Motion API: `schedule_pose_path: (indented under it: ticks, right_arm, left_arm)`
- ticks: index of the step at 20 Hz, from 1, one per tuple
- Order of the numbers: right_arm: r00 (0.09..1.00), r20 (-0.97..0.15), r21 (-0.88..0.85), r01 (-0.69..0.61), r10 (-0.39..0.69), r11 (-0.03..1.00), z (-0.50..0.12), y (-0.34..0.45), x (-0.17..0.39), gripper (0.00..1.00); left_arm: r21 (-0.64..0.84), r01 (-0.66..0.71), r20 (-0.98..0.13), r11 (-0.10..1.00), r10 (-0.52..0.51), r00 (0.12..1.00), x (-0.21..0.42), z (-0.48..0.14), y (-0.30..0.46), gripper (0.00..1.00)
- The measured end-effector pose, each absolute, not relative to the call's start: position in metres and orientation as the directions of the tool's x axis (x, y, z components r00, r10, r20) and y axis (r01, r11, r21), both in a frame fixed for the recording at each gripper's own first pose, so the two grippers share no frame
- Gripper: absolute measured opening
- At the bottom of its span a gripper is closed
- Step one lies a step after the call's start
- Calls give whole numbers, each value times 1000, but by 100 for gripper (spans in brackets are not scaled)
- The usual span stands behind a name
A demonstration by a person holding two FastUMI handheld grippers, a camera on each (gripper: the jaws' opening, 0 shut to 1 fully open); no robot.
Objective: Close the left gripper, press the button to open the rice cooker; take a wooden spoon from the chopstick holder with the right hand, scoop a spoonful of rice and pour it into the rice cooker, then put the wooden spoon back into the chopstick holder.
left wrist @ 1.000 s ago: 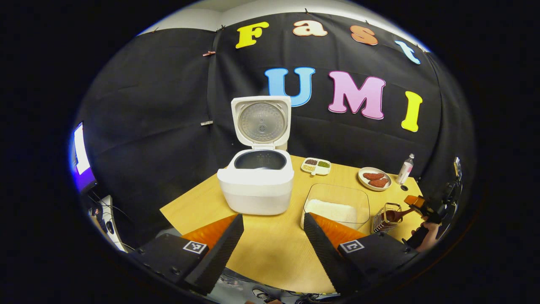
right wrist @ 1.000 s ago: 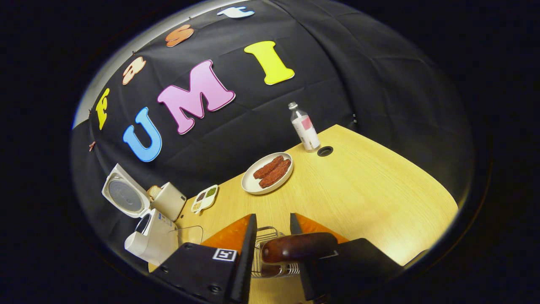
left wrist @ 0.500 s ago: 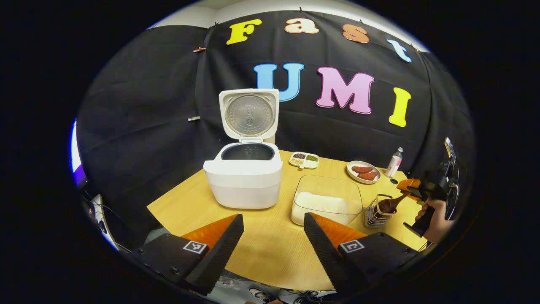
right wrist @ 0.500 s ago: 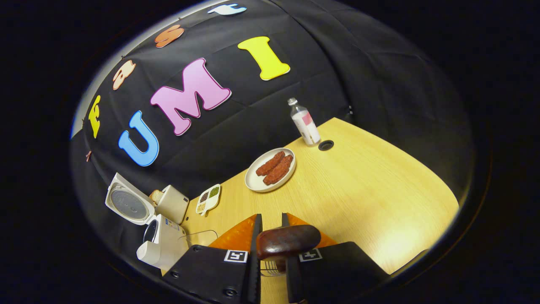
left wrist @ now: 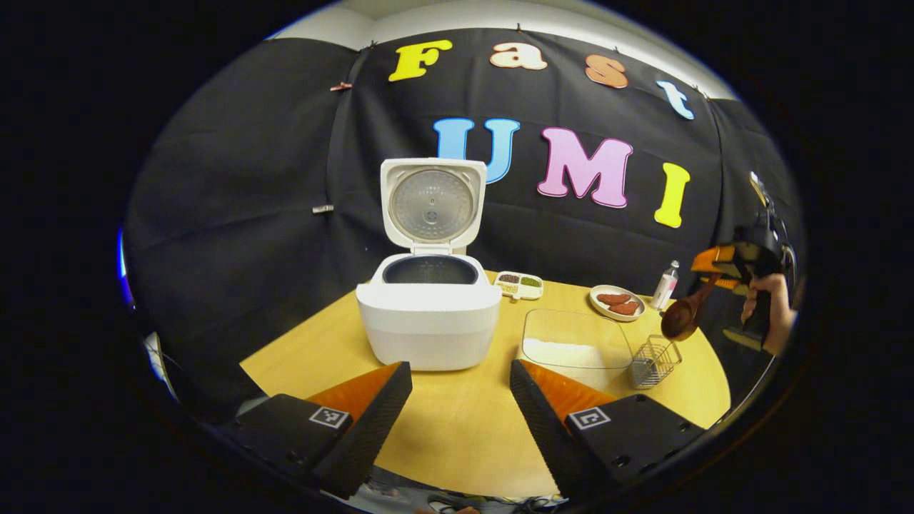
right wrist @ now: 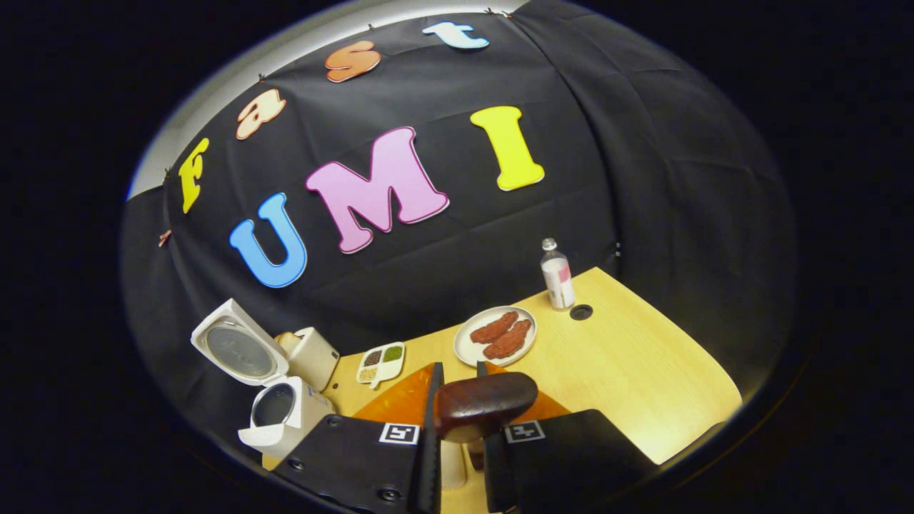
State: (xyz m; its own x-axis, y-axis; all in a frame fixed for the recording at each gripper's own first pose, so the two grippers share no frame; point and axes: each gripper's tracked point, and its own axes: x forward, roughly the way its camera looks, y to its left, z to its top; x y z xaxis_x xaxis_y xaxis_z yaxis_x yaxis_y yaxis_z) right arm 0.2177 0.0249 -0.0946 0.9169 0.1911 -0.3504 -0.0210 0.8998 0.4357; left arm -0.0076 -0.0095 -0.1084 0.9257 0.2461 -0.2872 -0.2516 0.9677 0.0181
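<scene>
Wooden spoon (left wrist: 682, 316) has lifted clear of the chopstick holder (left wrist: 653, 361), now above it. Right gripper (right wrist: 457, 400) pinches its handle, raised near the table's (left wrist: 457, 421) right edge beside the rice container (left wrist: 575, 343). Left gripper (left wrist: 457, 400) spread wide, low over bare tabletop before the open rice cooker (left wrist: 428, 314).

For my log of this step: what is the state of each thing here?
rice cooker: lid open
wooden spoon: held in the air
chopstick holder: upright
rice container: uncovered, rice inside
bottle: upright, capped
left gripper: open
right gripper: shut on wooden spoon
</scene>
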Motion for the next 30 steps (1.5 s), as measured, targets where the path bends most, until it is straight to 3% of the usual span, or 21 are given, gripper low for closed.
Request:
schedule_pose_path:
  ticks: [5, 6, 7, 10, 11, 12, 13, 14, 18, 30]
  right_arm:
    - [901, -353, 429, -84, 252, 900, -96, 93, 214, 28]
    - [893, -365, 423, -94, 265, 901, -104, 107, 213, 24]
    - [887, -374, 417, -102, 272, 903, -112, 120, 213, 28]
    - [868, -407, 405, -107, 284, 908, -147, 153, 211, 28]
    - [859, -425, 400, -106, 286, 911, -163, 162, 210, 24]
    - [849, -442, 387, -111, 290, 915, -180, 170, 209, 28]
    - [839, -458, 365, -123, 293, 923, -196, 176, 208, 24]
    - [832, -471, 335, -137, 292, 932, -210, 180, 206, 28]
    - [838, -467, 244, -183, 281, 952, -230, 185, 204, 28]
    - [764, -560, 401, -88, 321, 912, -247, 238, 157, 24]
  left_arm:
    - [-22, -202, -297, 979, 187, 936, -6, -115, 15, 96]
    - [1, -194, -299, 981, 185, 936, -6, -119, 22, 96]
    - [21, -184, -298, 983, 182, 937, -6, -121, 26, 96]
    - [17, -137, -321, 990, 135, 937, -3, -129, 32, 96]
    - [7, -125, -333, 992, 120, 935, -1, -134, 34, 98]
    - [1, -114, -347, 993, 108, 932, 2, -141, 37, 98]
    - [1, -104, -358, 995, 98, 929, 3, -147, 39, 96]
    - [5, -93, -366, 996, 88, 927, 4, -152, 41, 96]
    - [82, -49, -380, 995, 76, 922, 12, -167, 48, 96]
    - [-18, -79, -405, 997, 65, 912, 2, -173, 53, 96]
